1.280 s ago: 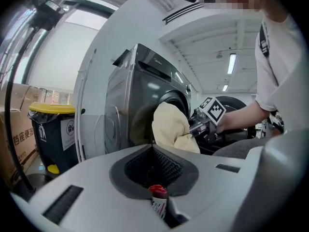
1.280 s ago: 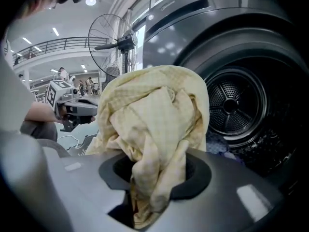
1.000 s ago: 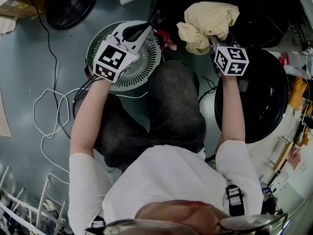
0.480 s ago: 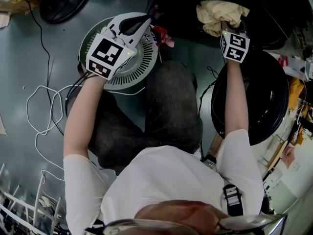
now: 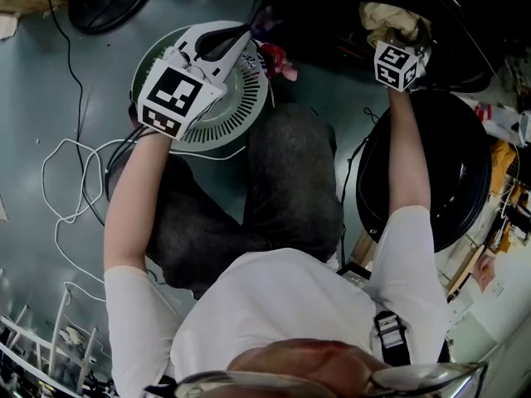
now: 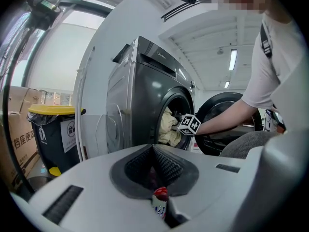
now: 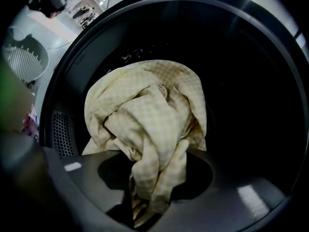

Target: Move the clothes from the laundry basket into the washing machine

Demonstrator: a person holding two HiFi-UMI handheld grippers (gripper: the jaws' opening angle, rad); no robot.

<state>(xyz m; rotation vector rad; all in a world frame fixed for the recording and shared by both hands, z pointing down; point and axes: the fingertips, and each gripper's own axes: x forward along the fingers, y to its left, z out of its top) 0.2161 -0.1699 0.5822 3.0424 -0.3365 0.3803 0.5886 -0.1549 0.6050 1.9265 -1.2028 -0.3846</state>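
Two tongs: right tongs [image 7: 145, 204] clamped on a yellow checked cloth [image 7: 145, 120] inside the washing machine [image 7: 270, 71]; left tongs [image 5: 246, 38], outside it, closed on a small red-and-white item [image 6: 160, 197].

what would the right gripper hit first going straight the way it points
Beyond the yellow checked cloth in its jaws, the right gripper faces the open washing machine drum; probably its dark back wall first, though depth is unclear.
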